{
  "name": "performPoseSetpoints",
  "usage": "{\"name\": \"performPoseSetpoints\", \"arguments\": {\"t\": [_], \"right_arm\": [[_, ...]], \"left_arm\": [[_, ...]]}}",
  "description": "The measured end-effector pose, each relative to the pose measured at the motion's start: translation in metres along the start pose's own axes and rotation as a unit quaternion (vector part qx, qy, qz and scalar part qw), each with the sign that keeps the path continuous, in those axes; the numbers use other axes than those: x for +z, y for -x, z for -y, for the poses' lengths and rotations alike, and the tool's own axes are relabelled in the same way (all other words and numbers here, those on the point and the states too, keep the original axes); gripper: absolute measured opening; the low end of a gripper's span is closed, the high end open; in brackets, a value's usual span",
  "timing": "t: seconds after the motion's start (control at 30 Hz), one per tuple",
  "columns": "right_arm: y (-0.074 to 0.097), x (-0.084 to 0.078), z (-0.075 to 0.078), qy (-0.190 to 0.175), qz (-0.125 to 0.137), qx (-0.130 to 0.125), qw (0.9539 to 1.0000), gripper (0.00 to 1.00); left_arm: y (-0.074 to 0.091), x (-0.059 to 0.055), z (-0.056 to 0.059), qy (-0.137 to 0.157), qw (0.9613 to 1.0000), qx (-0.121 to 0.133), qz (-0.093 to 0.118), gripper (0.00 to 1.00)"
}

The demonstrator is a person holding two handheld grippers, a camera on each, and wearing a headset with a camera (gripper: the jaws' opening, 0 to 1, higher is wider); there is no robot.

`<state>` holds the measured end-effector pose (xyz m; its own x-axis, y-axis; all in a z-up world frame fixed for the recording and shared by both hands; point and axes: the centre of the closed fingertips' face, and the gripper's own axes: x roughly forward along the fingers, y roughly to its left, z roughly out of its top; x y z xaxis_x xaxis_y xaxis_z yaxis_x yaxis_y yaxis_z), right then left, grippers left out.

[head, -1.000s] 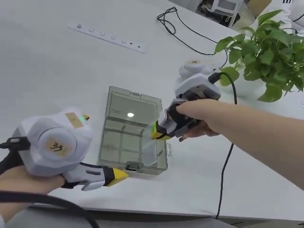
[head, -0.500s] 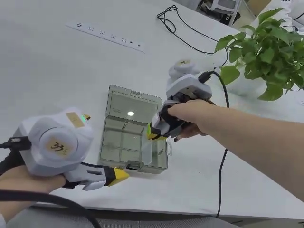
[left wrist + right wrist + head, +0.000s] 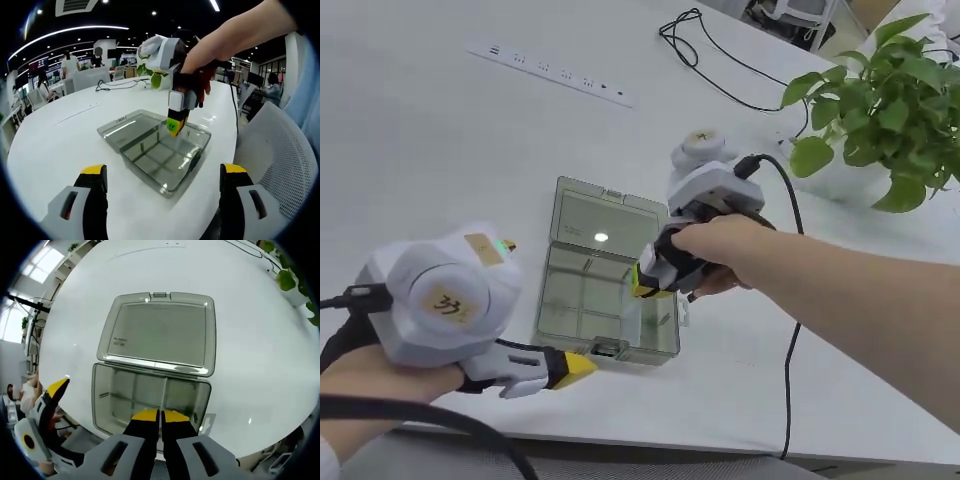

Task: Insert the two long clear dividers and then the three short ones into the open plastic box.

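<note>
- Over the open box (image 3: 605, 215), the right gripper (image 3: 642, 285) has come lower and inward, its jaws pinched on a clear divider (image 3: 163, 392) that now reaches inside.
- Seating looks near; a straight push remains.
- Left gripper (image 3: 568, 368) waits by its front wall, jaws spread.

Bench count, as it stands

One open box (image 3: 605, 228); two grippers, left (image 3: 575, 368) and right (image 3: 645, 283); one clear divider (image 3: 163, 395) pinched in the right one; one clear piece (image 3: 207, 421) beside the box. Dividers inside are too clear to count. One power strip (image 3: 550, 72), one plant (image 3: 890, 100), one looped cable (image 3: 720, 55).
</note>
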<state>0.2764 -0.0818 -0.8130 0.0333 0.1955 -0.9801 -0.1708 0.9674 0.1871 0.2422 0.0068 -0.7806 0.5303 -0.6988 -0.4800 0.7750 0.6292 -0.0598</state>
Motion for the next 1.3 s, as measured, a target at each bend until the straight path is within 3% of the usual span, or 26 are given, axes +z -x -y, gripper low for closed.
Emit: {"name": "performPoseSetpoints", "arguments": {"t": [0.3, 0.6, 0.73, 0.93, 1.1, 1.3], "right_arm": [[-0.001, 0.001, -0.001, 0.012, 0.006, 0.021, 0.9997, 0.05], [-0.004, 0.012, -0.002, 0.022, 0.033, 0.041, 0.9984, 0.31], [-0.003, 0.009, -0.006, 0.032, 0.04, 0.044, 0.9977, 0.39], [-0.004, 0.014, -0.014, 0.029, 0.068, 0.069, 0.9949, 0.61], [-0.003, 0.012, -0.017, 0.04, 0.077, 0.074, 0.9935, 0.66], [0.005, 0.011, -0.016, 0.044, 0.09, 0.089, 0.9909, 0.63]], "left_arm": [[0.0, -0.001, -0.001, 0.0, 1.0, 0.002, -0.003, 0.95], [-0.001, -0.003, 0.0, -0.002, 1.0, -0.001, -0.008, 0.95], [-0.001, -0.004, 0.001, -0.002, 0.9999, -0.002, -0.011, 0.95], [-0.002, -0.007, 0.001, -0.002, 0.9999, -0.003, -0.016, 0.95], [-0.002, -0.009, 0.002, -0.004, 0.9998, -0.003, -0.02, 0.95], [-0.002, -0.012, 0.001, 0.0, 0.9997, 0.0, -0.026, 0.95]]}}
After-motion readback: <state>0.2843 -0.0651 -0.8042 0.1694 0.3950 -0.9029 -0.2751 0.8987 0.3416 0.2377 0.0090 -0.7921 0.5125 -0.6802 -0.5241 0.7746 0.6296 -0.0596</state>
